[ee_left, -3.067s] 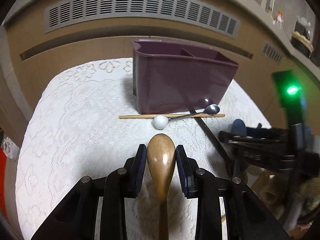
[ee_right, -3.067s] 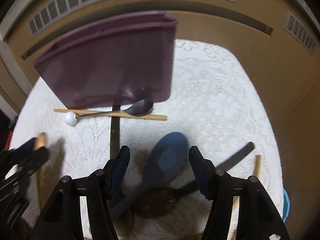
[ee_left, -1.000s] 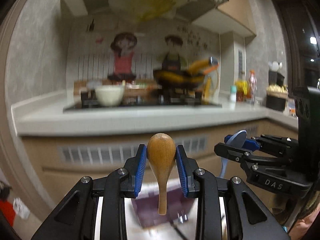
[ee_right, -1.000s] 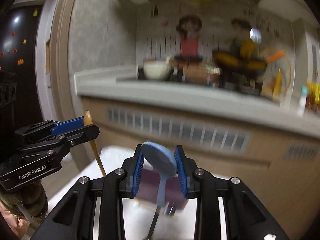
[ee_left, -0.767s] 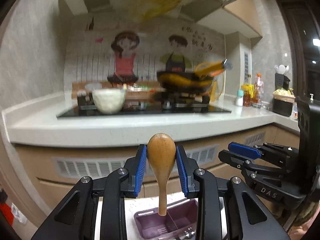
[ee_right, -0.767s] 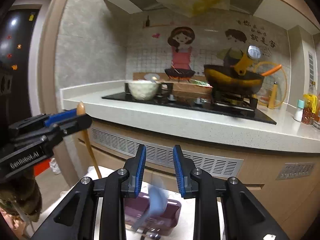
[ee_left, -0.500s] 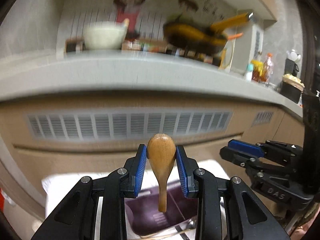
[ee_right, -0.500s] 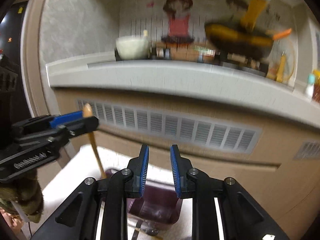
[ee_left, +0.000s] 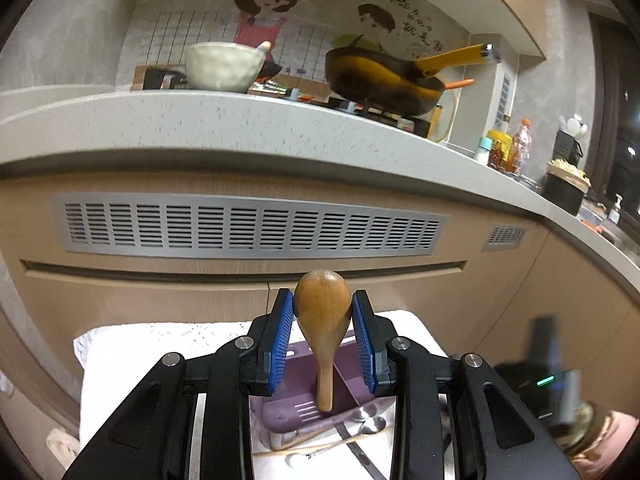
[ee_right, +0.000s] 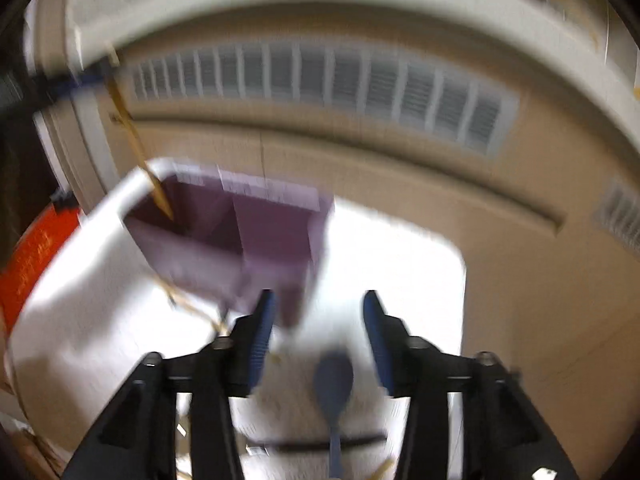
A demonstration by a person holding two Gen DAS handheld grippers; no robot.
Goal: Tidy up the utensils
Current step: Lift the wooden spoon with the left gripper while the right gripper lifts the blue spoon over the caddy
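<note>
My left gripper (ee_left: 323,316) is shut on the bowl of a wooden spoon (ee_left: 323,320), whose handle hangs down over the purple divided utensil holder (ee_left: 288,408) on the white lace cloth. In the blurred right wrist view the spoon's handle tip (ee_right: 158,196) dips into the holder (ee_right: 240,236) at its left compartment. My right gripper (ee_right: 318,340) is open and empty, above a blue spoon (ee_right: 333,384) lying on the cloth.
Metal spoons (ee_left: 366,420), a wooden chopstick (ee_left: 320,446) and a dark knife (ee_left: 360,456) lie on the cloth in front of the holder. A kitchen counter (ee_left: 280,136) with a vent panel (ee_left: 248,226) stands behind the table. An orange object (ee_right: 28,264) is at the left.
My right gripper let go of the blue spoon, opened wide and tilted down toward the table. My left gripper tilted down, still holding the wooden spoon over the holder.
</note>
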